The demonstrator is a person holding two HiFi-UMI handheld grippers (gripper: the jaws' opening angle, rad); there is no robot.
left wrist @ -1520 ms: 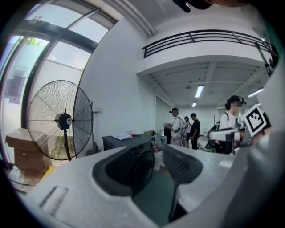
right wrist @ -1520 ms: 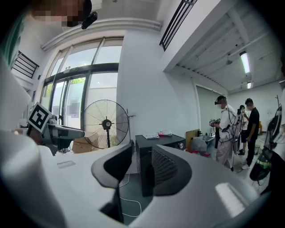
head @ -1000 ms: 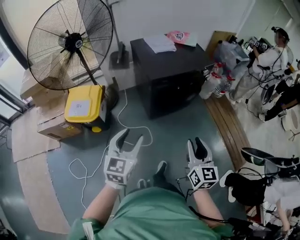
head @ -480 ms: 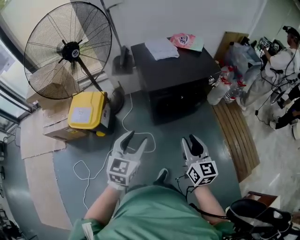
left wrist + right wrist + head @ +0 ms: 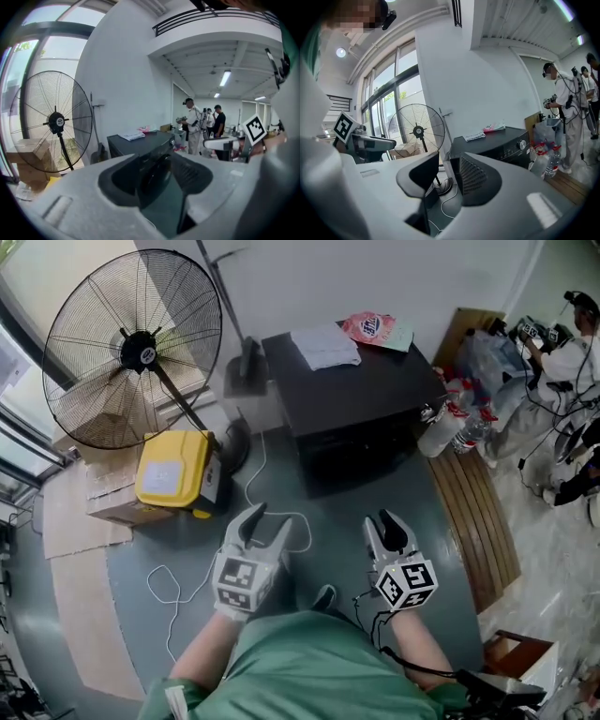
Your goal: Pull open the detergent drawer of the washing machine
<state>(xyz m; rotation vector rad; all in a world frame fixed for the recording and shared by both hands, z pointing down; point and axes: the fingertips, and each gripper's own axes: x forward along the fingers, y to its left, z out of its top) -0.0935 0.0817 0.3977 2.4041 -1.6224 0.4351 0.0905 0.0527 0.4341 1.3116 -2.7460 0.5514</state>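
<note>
The black front-loading washing machine (image 5: 361, 395) stood against the white wall, well apart from both claws. Its detergent drawer sat somewhere on the dark upper front, apparently shut, and no view picked it out clearly.

The left gripper (image 5: 264, 521) had its jaws wide apart with nothing between them. The right gripper (image 5: 384, 525) had its 2 jaws parted by a narrower gap, also empty.

Several things could have gone wrong. The drawer front was black on black, so a claw might have landed on the round silver knob (image 5: 521, 145) or on plain panel instead. The right claw's narrow gap might not have taken the drawer lip. A thin white cable (image 5: 192, 573) looped over the grey floor beside the person's path, and a foot could have caught it during the approach.

Only the right gripper view showed the machine's control strip and knob; from the head view the front was a dark, featureless face. Only the head view showed the cable, the yellow plastic case (image 5: 172, 470) and both claws together. The left gripper view framed the machine squarely between its jaws and added people standing far behind.
</note>
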